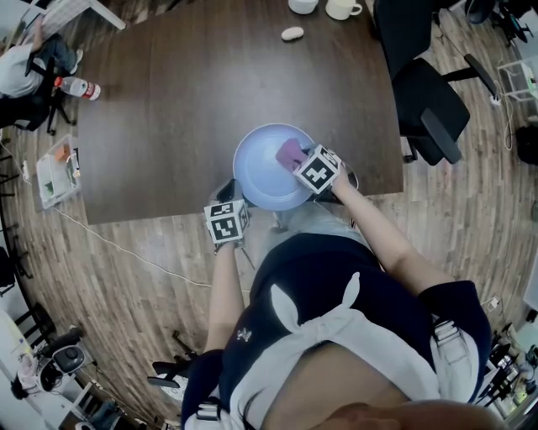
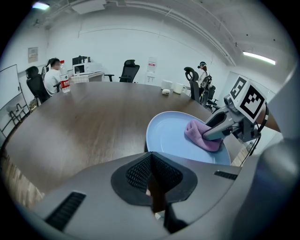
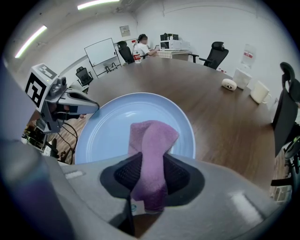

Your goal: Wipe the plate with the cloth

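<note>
A pale blue plate (image 1: pixel 256 164) (image 2: pixel 168 133) (image 3: pixel 112 126) sits at the near edge of the dark wooden table, its near rim jutting past the edge. A pink-purple cloth (image 1: pixel 290 151) (image 2: pixel 197 133) (image 3: pixel 152 136) lies bunched on the plate's right half. My right gripper (image 1: pixel 296 159) (image 2: pixel 211 133) (image 3: pixel 149 185) is shut on the cloth and presses it onto the plate. At the near left, my left gripper (image 1: pixel 236 193) (image 3: pixel 93 107) (image 2: pixel 151 173) meets the plate's rim, its jaws shut on it.
The brown table (image 1: pixel 185 109) stretches away beyond the plate. At its far side lie a small white object (image 1: pixel 292 34) and white cups (image 1: pixel 340 8); a water bottle (image 1: pixel 80 86) sits at the left corner. A black office chair (image 1: pixel 429 105) stands to the right.
</note>
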Demonstrator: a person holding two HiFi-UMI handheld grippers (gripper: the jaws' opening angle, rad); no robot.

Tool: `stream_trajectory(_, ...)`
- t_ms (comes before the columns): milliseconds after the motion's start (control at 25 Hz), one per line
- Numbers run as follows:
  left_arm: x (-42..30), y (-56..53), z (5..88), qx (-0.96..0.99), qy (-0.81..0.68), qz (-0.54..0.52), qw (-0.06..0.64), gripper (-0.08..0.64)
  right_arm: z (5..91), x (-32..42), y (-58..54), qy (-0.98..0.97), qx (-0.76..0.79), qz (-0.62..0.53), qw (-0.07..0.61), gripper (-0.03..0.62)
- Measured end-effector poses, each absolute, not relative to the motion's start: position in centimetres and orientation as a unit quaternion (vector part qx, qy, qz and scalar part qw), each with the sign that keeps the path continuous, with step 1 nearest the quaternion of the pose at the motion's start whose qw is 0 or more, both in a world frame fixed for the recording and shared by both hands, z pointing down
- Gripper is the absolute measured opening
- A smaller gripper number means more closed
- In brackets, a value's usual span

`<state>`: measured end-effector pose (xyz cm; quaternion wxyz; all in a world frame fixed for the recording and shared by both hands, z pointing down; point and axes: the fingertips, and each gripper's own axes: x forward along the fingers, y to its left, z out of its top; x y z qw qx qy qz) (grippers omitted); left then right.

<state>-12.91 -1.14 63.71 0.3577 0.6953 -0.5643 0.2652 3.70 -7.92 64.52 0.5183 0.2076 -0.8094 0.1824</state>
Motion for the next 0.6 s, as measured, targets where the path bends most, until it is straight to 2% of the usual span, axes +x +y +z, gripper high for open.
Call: stream_trajectory(600,-12.2,-0.9,63.9,0.672,-0.592,0.223,0.384,0.005,64.7,5.5,-7.7,-0.797,0.234,0.195,0.521,0.13)
